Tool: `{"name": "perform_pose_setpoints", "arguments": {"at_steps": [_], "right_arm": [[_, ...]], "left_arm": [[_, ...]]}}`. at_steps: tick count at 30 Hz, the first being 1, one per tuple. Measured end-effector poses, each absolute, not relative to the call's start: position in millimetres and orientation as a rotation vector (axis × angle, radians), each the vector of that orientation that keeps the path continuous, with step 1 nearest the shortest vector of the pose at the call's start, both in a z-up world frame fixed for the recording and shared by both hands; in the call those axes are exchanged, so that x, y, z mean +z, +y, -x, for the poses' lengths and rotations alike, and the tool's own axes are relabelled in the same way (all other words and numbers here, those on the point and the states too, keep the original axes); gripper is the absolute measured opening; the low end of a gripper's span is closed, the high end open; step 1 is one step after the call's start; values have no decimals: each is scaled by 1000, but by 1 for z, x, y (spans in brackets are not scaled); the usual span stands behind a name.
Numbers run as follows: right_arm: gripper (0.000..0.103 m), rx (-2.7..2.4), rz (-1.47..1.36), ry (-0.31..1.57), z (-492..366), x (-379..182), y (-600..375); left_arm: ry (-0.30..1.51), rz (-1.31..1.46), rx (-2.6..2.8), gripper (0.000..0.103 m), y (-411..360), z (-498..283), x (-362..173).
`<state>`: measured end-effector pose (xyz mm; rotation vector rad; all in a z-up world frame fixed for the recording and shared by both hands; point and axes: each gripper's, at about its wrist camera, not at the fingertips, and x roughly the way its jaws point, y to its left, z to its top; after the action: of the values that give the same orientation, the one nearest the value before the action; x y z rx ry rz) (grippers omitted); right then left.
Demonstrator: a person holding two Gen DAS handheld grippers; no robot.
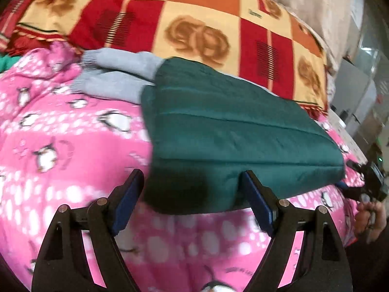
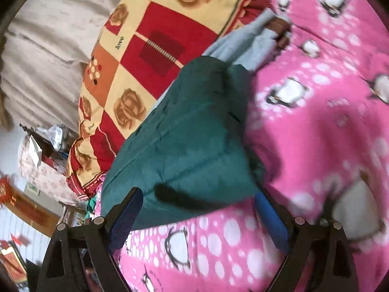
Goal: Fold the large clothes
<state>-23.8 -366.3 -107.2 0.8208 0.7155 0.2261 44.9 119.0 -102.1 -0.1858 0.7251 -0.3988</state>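
Observation:
A dark green quilted garment (image 1: 231, 131) lies folded on the pink penguin blanket (image 1: 60, 150), with grey sleeves (image 1: 114, 73) sticking out at its far left end. My left gripper (image 1: 192, 182) is open, its blue-padded fingers astride the garment's near edge, holding nothing. In the right wrist view the same green garment (image 2: 184, 146) lies ahead, grey sleeves (image 2: 243, 46) beyond it. My right gripper (image 2: 197, 202) is open, fingers on either side of the garment's near corner, on the pink blanket (image 2: 316, 133).
A red, orange and cream patchwork quilt (image 1: 206, 24) lies behind the garment, also in the right wrist view (image 2: 145, 48). The right gripper and hand show at the left view's right edge (image 1: 372, 185). Cluttered furniture (image 2: 41, 150) stands beyond the bed.

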Motion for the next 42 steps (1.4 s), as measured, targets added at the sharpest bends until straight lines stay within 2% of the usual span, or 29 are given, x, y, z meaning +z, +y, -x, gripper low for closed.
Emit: {"name": "perform_pose_setpoints", "arguments": {"at_steps": [1,3,4,5,6,7,11,13,20,24,26,28,33,35,37,42], "right_arm": [[92,218,-832,705,21,-109,-367],[82,191,-831,693,16,-111,-368],[70,185,-832,683,14,-112,-369],[59,192,-840,678,11,-112,-372],[56,201,-846,678,7,-112,-373],[52,202,-838,677,4,-111,-375],[37,233,-836,654,-5,-107,-385],[34,254,-819,646,-5,-102,-385],[33,255,-804,634,3,-96,-392],[35,239,-820,658,6,-103,-388],[42,227,-842,669,7,-106,-388],[44,238,-844,685,8,-106,-386],[44,253,-803,728,12,-104,-379],[53,221,-791,751,16,-102,-379],[55,202,-762,760,24,-98,-373],[56,70,-488,769,51,-76,-338]], "left_arm": [[715,167,-391,83,113,-45,-102],[701,143,-383,83,109,-45,-100],[691,133,-379,74,107,-43,-97],[682,123,-381,61,107,-42,-95],[672,105,-379,54,105,-40,-92],[665,88,-376,43,105,-38,-90],[656,26,-380,28,101,-31,-90],[652,15,-384,25,99,-28,-88],[654,40,-371,26,94,-5,-88],[685,93,-346,35,102,-11,-95],[694,104,-336,46,103,-13,-95],[696,104,-330,50,102,-14,-95],[692,148,-295,50,111,-17,-93],[684,170,-282,53,117,-16,-91],[674,173,-273,53,119,-14,-90],[602,145,-202,53,118,5,-79]]}}
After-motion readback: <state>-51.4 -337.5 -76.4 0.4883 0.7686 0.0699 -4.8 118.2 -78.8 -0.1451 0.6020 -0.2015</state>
